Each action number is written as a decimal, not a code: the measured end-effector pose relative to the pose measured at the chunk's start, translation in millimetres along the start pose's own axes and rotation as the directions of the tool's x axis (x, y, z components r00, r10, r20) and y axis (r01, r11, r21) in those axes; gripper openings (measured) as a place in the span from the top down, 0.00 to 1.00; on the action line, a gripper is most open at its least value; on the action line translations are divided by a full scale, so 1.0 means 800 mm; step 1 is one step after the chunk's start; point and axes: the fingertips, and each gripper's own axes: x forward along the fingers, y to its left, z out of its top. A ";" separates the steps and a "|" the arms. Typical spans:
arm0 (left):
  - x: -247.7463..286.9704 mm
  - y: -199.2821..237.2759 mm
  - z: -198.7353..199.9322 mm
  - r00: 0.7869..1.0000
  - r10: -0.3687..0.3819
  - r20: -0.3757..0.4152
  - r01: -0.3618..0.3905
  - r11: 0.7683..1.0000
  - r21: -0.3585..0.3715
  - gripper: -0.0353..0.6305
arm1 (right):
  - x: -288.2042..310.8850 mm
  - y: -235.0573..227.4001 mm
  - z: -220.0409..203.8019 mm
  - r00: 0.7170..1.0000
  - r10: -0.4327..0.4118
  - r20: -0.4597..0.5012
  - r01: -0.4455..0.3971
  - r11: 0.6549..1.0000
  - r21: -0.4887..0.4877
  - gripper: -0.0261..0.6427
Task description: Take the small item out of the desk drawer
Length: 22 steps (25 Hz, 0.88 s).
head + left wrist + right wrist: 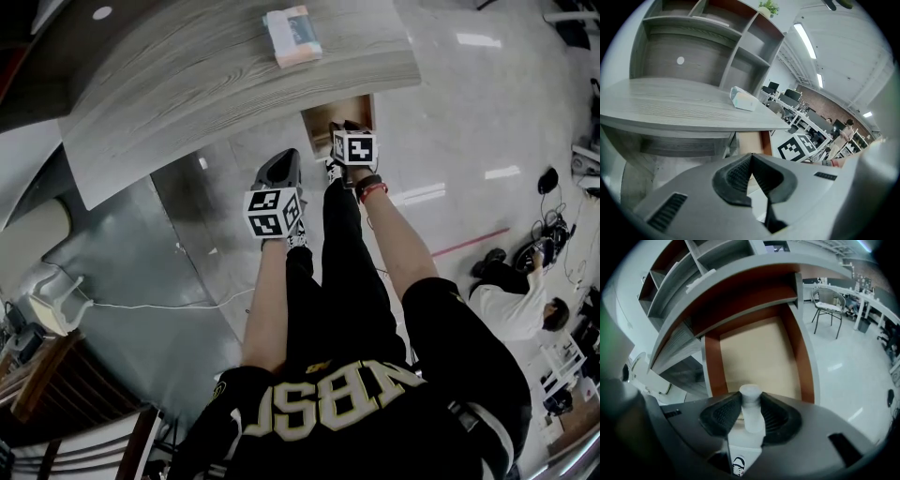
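- Lifting the small white bottle (751,416) clear of the drawer (757,350) looks to be the step in hand. The right gripper (750,405) has its pads clamped on the neck just under the cap, and the bottle hangs above the bare drawer floor, not touching it as far as the wide lens lets me judge
- To do it well, I would keep the squeeze steady and raise the bottle straight, since the grip sits high on a narrow neck and the body could swing. It should clear the drawer's front wall and the underside of the desk (234,75) before it is drawn back
- The right arm reaches forward to the open drawer below the desk edge, with its gripper pitched steeply down
- The left gripper (750,156) is closed on nothing, its pads meeting at the tips. It is held out in front of the desk, just beside the right one, and points gently down
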 end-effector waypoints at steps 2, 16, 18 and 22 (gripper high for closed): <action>-0.006 -0.001 0.003 1.000 -0.002 0.005 0.002 1.000 0.002 0.93 | -0.016 -0.003 0.006 0.999 -0.015 0.029 0.015 1.000 -0.007 0.76; -0.047 -0.006 -0.002 1.000 -0.022 0.015 0.021 0.999 0.023 0.93 | -0.104 -0.001 0.000 0.992 -0.060 0.107 0.059 0.998 0.009 0.76; -0.054 -0.006 -0.005 1.000 -0.023 0.016 0.023 0.999 0.025 0.93 | -0.118 0.003 0.000 0.990 -0.060 0.125 0.058 0.998 0.015 0.76; -0.071 -0.008 -0.007 0.999 -0.026 0.020 0.026 0.999 0.033 0.93 | -0.145 0.017 -0.005 0.989 -0.045 0.143 0.043 0.999 0.019 0.76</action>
